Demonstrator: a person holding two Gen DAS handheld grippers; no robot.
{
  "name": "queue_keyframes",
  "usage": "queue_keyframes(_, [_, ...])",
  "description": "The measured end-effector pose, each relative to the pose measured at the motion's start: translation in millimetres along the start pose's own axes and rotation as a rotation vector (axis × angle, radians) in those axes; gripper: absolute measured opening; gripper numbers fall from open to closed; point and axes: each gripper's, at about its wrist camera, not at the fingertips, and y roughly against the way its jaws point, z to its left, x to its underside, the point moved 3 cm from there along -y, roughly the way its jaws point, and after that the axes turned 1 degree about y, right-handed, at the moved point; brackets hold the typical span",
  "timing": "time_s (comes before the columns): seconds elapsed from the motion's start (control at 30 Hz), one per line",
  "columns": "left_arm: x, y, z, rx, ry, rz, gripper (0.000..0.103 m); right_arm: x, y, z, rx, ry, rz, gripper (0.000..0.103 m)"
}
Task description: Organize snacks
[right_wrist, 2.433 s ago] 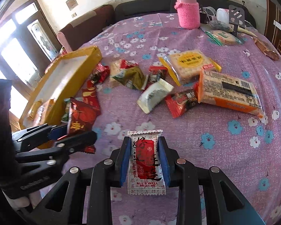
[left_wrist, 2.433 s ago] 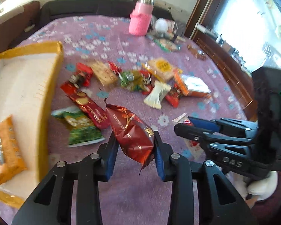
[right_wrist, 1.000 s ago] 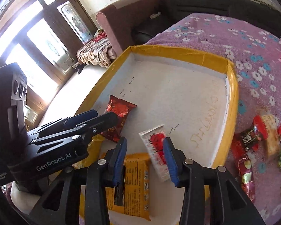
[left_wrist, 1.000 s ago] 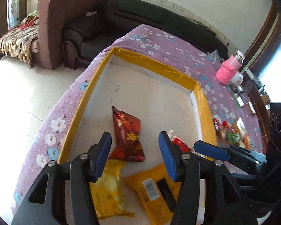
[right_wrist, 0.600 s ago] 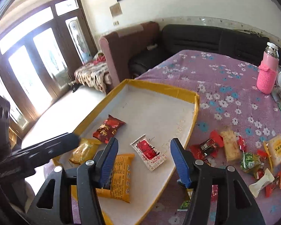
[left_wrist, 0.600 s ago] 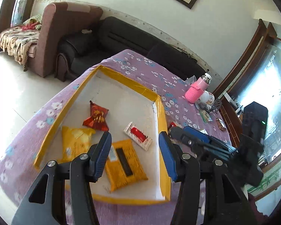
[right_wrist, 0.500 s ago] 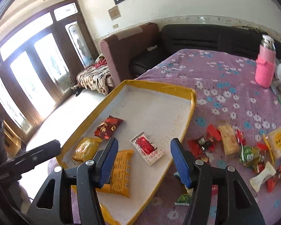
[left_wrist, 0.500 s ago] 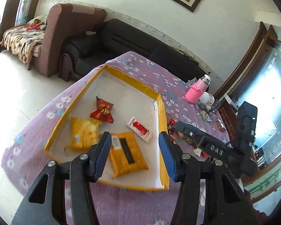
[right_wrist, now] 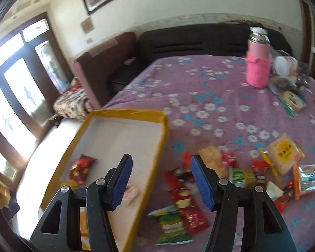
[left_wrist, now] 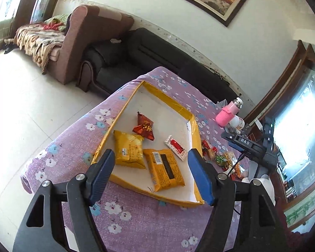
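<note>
A yellow-rimmed tray (left_wrist: 194, 126) (right_wrist: 157, 145) lies on the purple flowered table. It holds a dark red packet (left_wrist: 143, 127) (right_wrist: 80, 169), two yellow packets (left_wrist: 129, 149) (left_wrist: 163, 169) and a white-and-red sachet (left_wrist: 176, 147). My left gripper (left_wrist: 151, 176) is open and empty, high above the tray's near end. My right gripper (right_wrist: 160, 180) is open and empty, over the tray's right rim, and also shows in the left wrist view (left_wrist: 245, 145). Several loose snacks lie right of the tray: a green packet (right_wrist: 174, 226), a red packet (right_wrist: 187, 201), a yellow cracker pack (right_wrist: 283, 153).
A pink bottle (right_wrist: 258, 67) (left_wrist: 227, 115) and small clutter (right_wrist: 287, 84) stand at the table's far right. A brown armchair (left_wrist: 84, 42) and a black sofa (left_wrist: 149, 56) stand beyond the table. The floor (left_wrist: 21, 115) drops away left of the table edge.
Both grippers opened and dropped the dark red packet and the white-and-red sachet into the tray, then rose away. The right gripper has swung right, toward the loose snacks.
</note>
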Motion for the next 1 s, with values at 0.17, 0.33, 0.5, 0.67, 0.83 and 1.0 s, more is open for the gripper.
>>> queue_keyframes(0.17, [-0.3,-3.3,7.0,0.004,0.039,0.011,0.072,-9.0,-19.0,-48.2,0.15,-0.03,0.037,0.06])
queue_keyframes(0.33, [2.7,-3.5,-2.4,-0.004,0.038,0.019,0.072,-9.4,-45.1,-85.0,0.235,-0.058,0.101,0.06])
queue_keyframes(0.5, [5.0,2.3,-21.6,-0.009,0.012,0.005,0.072,9.9,-72.5,-100.7,0.246,-0.054,0.21,0.059])
queue_keyframes(0.67, [9.7,-0.1,-36.7,-0.006,-0.001,0.011,0.072,27.6,-69.3,-98.4,0.237,0.013,0.245,0.045])
queue_keyframes(0.83, [15.5,-12.0,-45.7,0.034,0.008,0.029,0.072,55.7,-44.2,-92.3,0.169,0.05,0.257,0.042])
queue_keyframes(1.0, [32.1,-43.3,-59.0,0.087,0.008,0.099,0.072,86.2,-5.1,-99.2,0.046,0.027,0.288,0.041])
